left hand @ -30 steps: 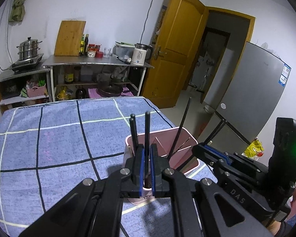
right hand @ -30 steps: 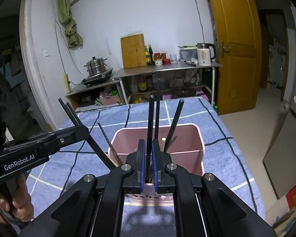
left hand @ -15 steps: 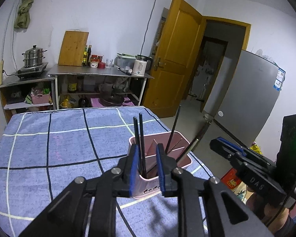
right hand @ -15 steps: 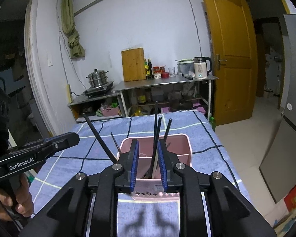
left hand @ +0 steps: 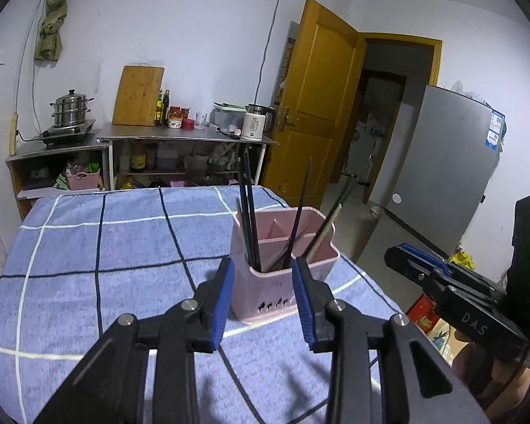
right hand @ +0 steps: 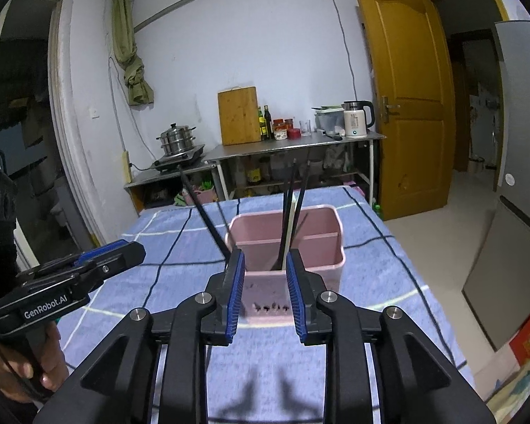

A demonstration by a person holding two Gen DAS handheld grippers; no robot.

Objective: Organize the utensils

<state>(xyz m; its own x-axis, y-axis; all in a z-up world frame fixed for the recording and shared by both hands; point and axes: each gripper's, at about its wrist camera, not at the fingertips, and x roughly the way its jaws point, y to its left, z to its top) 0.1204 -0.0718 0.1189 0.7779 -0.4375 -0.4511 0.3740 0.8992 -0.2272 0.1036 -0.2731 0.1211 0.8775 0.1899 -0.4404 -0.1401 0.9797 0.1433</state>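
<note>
Chopsticks (left hand: 248,212) stood in the pink holder (left hand: 282,279); both the left gripper (left hand: 264,302) and right gripper (right hand: 265,295), jaws just opened and empty, should have retreated straight, clear of leaning sticks.

Right gripper body: the right gripper (left hand: 404,252), seen from the left wrist view, carried the pale letters "DAS" on its black side.
Left gripper body: the left gripper (right hand: 136,249), seen from the right wrist view, bore the white wording "GenRobot.AI" on its black side.
Fridge label: a blue and white sticker (left hand: 495,130) sat high on the grey fridge (left hand: 441,176); its print was too small to read.
Pink holder: the pink utensil holder (right hand: 321,247) showed a row of small dark marks low on its front, not readable as letters.
</note>
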